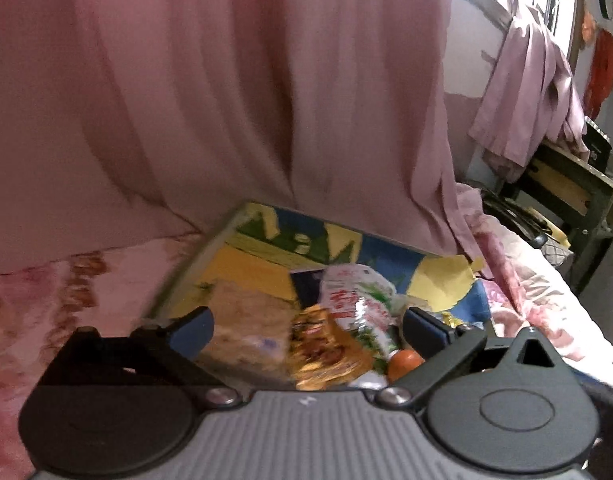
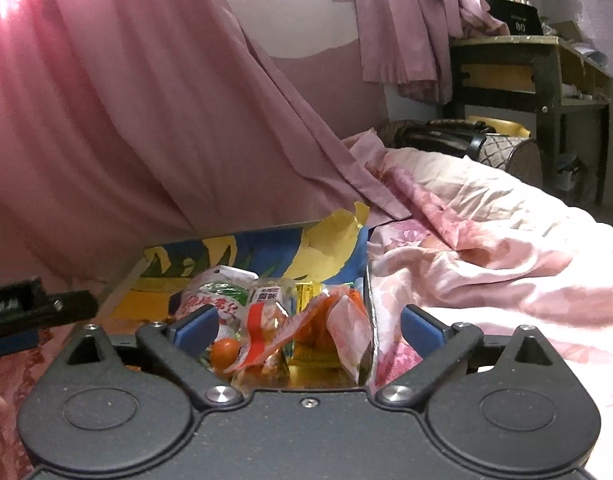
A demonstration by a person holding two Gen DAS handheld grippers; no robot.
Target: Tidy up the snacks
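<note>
Both tools stand released, jaws spread wide and gripping nothing: the left gripper (image 1: 306, 330) and the right gripper (image 2: 308, 326) hover over crinkly snack packets (image 2: 266, 312) heaped inside a colourful blue-and-yellow cardboard box (image 1: 266, 248) on the pink floral bedsheet (image 2: 486, 264).

Black tool (image 2: 308, 330) with blue pads (image 2: 196, 328) (silver screws)

Snack packets (image 1: 330, 344) in the box (image 1: 266, 236) smear with motion blur in the left wrist view; print unreadable. Near ends of packets hidden behind gripper bodies in both views. Left gripper (image 2: 22, 316) cut off by right view's left edge.
</note>
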